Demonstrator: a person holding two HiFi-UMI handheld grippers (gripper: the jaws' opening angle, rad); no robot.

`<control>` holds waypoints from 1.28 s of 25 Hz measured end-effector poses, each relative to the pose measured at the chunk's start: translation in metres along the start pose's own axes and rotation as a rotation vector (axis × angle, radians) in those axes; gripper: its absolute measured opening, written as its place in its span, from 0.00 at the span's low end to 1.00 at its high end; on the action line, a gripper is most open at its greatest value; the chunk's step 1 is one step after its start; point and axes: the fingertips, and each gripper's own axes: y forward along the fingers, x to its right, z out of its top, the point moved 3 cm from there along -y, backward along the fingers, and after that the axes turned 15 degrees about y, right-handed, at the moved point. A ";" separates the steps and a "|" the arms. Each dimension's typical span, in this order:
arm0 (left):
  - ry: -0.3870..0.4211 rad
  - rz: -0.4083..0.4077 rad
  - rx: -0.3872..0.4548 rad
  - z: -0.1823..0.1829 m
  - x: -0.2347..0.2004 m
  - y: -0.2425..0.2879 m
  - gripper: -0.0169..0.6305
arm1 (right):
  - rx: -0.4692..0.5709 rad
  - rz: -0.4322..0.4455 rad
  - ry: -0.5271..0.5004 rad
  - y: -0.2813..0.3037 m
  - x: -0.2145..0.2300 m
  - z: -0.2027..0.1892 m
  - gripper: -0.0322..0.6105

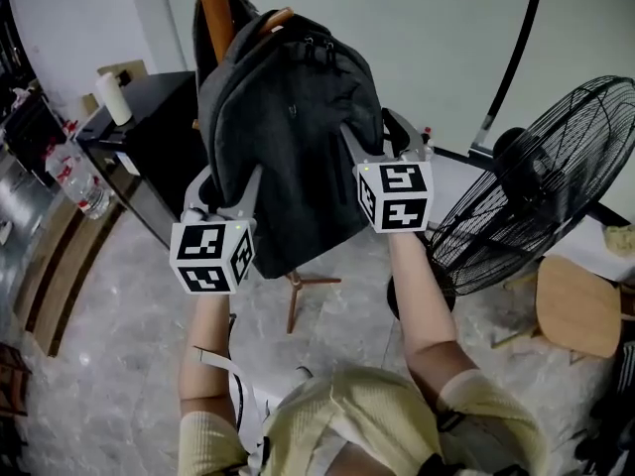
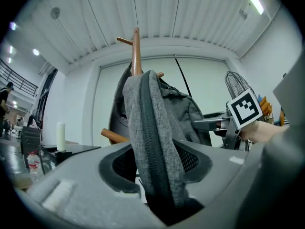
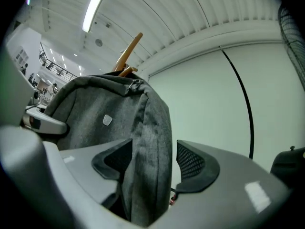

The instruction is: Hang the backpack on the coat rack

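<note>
1. I find the backpack (image 1: 288,127) hung upright on the coat rack (image 1: 213,8), its long axis vertical.
2. Left tongs (image 1: 226,188) and right tongs (image 1: 375,137) are spread, each straddling 1 side edge without pinching it.
3. My judgement: the bag lies dead ahead of both, so each withdraws straight back.

Between the smooth matt grey plastic fingers (image 2: 90,180), with dark mesh-textured pads (image 2: 190,159), the backpack (image 2: 157,142) is coarse grey woven cloth. Beyond them, the coat rack (image 2: 136,51) is smooth glossy wood.
</note>
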 end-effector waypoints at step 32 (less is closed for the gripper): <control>-0.070 0.185 0.036 0.006 0.016 -0.073 0.38 | 0.103 0.303 0.219 -0.085 -0.066 0.005 0.31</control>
